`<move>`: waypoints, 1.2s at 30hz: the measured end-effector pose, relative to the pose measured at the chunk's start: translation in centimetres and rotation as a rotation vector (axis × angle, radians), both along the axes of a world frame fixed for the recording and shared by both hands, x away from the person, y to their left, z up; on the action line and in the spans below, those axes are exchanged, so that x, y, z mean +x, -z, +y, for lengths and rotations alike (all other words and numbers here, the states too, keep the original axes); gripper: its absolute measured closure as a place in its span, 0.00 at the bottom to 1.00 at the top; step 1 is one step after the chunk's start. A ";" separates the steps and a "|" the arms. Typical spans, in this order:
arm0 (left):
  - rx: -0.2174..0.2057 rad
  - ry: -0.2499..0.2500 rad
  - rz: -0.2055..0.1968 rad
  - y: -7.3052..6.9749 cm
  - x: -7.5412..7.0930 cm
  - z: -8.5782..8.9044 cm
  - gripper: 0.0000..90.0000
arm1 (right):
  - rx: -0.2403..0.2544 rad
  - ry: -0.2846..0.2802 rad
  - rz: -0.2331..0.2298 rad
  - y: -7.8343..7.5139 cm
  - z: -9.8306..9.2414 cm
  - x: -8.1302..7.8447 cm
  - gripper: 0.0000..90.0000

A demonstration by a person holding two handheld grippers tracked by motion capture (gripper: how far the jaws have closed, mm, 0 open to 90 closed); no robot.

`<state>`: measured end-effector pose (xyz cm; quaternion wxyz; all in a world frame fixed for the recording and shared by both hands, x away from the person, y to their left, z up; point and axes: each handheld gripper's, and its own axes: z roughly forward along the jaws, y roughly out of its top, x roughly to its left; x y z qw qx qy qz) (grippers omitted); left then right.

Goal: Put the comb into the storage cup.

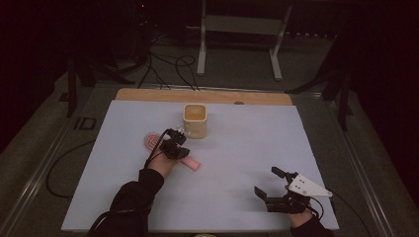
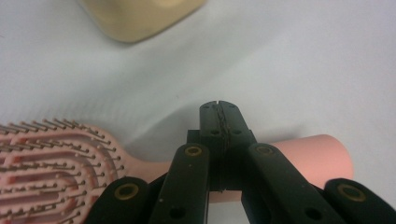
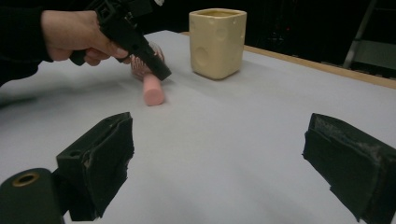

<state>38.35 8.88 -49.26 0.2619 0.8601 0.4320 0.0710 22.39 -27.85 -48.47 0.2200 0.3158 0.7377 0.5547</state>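
Pale bench (image 1: 237,163): left hand-held gripper (image 2: 219,109) pressed together over pink hairbrush (image 2: 60,163) handle; light, rigid, probably slippery. Right hand-held gripper (image 1: 271,183) spread, empty.

The high view is looking down on the table (image 1: 237,148); both gripper views are sitting low, sharing the hairbrush (image 2: 56,158) and cup (image 3: 217,43).

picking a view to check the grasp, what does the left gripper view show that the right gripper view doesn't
Left gripper view alone: the brush's bristles close up, and the left hand-held gripper with jaws shut across the pink handle.
Right gripper view alone: the person's hand holding that gripper, the whole cup, and the right hand-held gripper open over bare table.
Both: brush, cup, table.
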 end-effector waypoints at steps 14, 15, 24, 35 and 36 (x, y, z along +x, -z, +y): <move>0.032 0.061 0.031 -0.3 -2.5 1.3 1.00 | -0.004 0.006 0.004 0.0 0.0 0.1 0.09; 0.038 0.064 0.035 -0.3 -2.7 1.4 1.00 | -0.007 0.008 0.006 0.0 0.0 0.0 0.09; 0.089 0.089 0.049 -0.5 -4.1 3.0 1.00 | 0.002 0.011 0.007 0.0 0.0 0.0 0.09; 0.114 0.071 0.065 -0.5 -5.2 5.4 1.00 | 0.000 0.009 0.004 0.0 0.1 0.1 0.09; 0.110 0.069 0.068 -0.5 -5.2 5.6 1.00 | 0.000 0.010 0.006 0.0 0.0 0.1 0.09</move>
